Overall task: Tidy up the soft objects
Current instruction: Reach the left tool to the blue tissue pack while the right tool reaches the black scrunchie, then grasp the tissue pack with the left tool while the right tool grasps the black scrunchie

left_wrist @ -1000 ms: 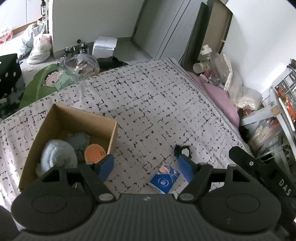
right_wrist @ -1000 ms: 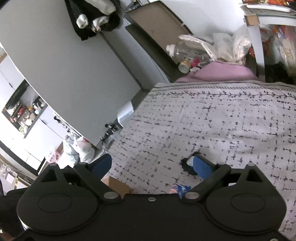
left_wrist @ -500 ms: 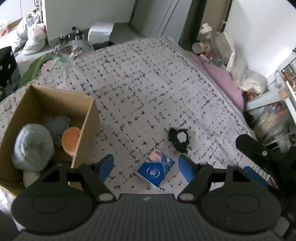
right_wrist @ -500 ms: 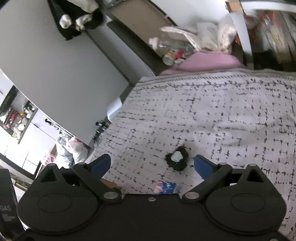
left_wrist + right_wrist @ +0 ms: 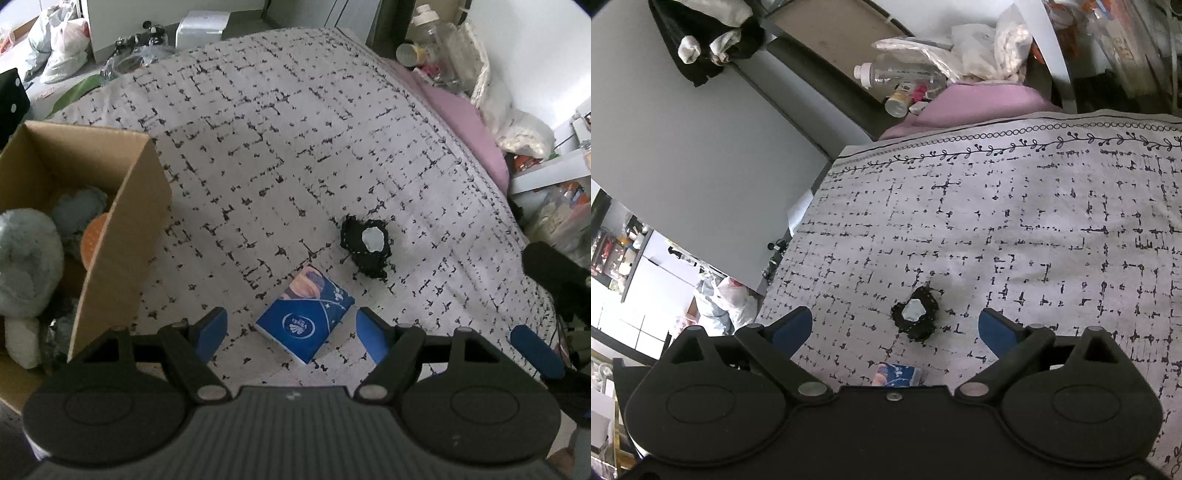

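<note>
We are holding the left gripper (image 5: pixel 291 325) over the patterned bedspread (image 5: pixel 295 147), its blue pads spread wide and gripping nothing, with the blue tissue pack (image 5: pixel 304 319) lying on the cover directly between the two fingertips. Just beyond the right-hand pad, the small black soft object with a pale centre (image 5: pixel 367 247) is resting on the cover, close to the pack's far corner but apart from it. To the left of the claw, the cardboard box (image 5: pixel 125 221) is standing open, showing a grey plush toy (image 5: pixel 26 266), a smaller grey-blue soft piece (image 5: pixel 79 206) and an orange round item (image 5: pixel 94 236) inside. We are carrying the right gripper (image 5: pixel 895 328) equally wide open and empty, and from its camera the black soft object (image 5: pixel 916 314) is sitting between the pads and slightly ahead of them, while the tissue pack (image 5: pixel 897 374) is peeking out at the near edge just above the claw's body. Compared with a second ago, both claws are sitting closer in: the tissue pack is now centred in the left claw's gap, and the black object is lying squarely between the right claw's pads rather than tucked against the right one.
</note>
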